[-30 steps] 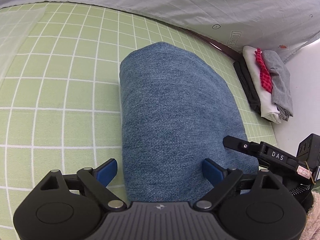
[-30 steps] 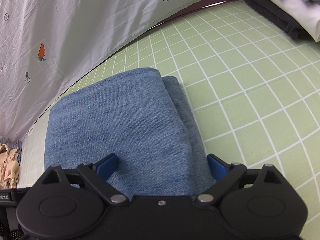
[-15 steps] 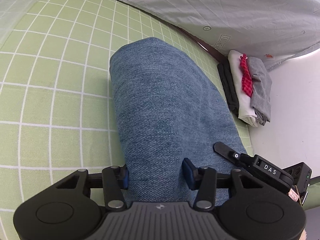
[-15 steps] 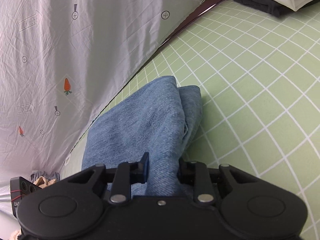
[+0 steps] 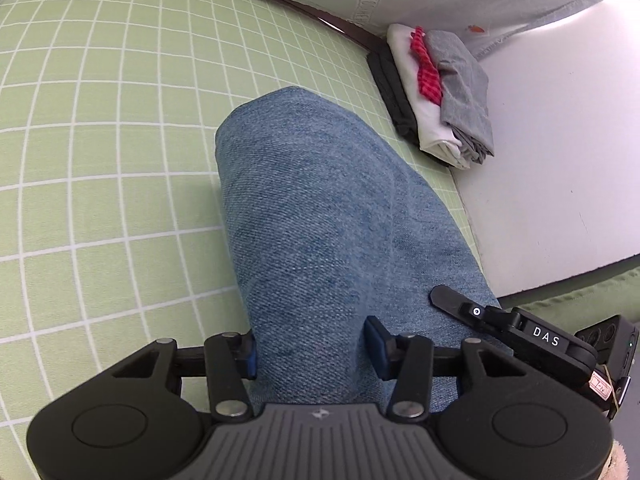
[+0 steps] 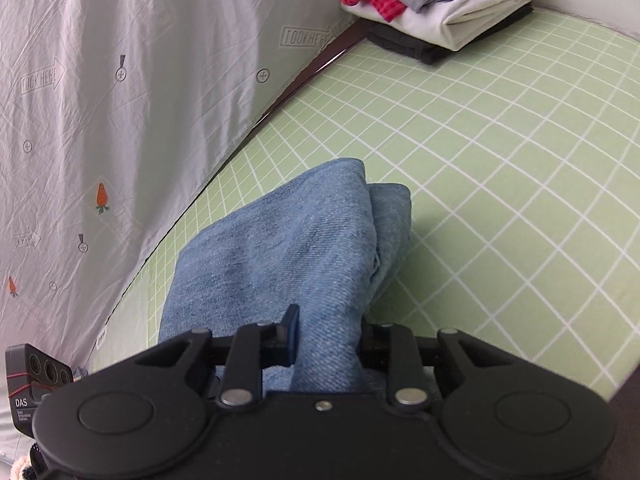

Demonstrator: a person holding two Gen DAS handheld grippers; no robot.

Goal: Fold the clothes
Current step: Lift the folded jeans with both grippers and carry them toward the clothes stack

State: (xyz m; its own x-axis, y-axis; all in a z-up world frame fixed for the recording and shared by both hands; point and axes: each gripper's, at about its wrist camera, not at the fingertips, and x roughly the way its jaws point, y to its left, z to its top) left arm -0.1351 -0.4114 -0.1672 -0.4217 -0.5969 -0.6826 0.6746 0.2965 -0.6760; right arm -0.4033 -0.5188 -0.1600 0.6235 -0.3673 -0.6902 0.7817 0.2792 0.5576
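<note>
Folded pile of grey, red, white and black clothes (image 5: 436, 92) sits upper right of left view, at far corner of green grid-pattern mat (image 5: 100, 152). White carrot-print sheet (image 6: 120, 100) fills left of right view.

Folded blue denim garment (image 5: 332, 220) lies mid-frame, nothing blocking it.

Left gripper (image 5: 312, 350) clamped on denim's near edge, right gripper (image 6: 326, 340) too. A second ago both were wide open; denim now bunched and lifted.

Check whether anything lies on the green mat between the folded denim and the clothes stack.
Nothing visible does: bare green grid mat runs from the folded denim, clamped by both grippers, to the clothes stack.
</note>
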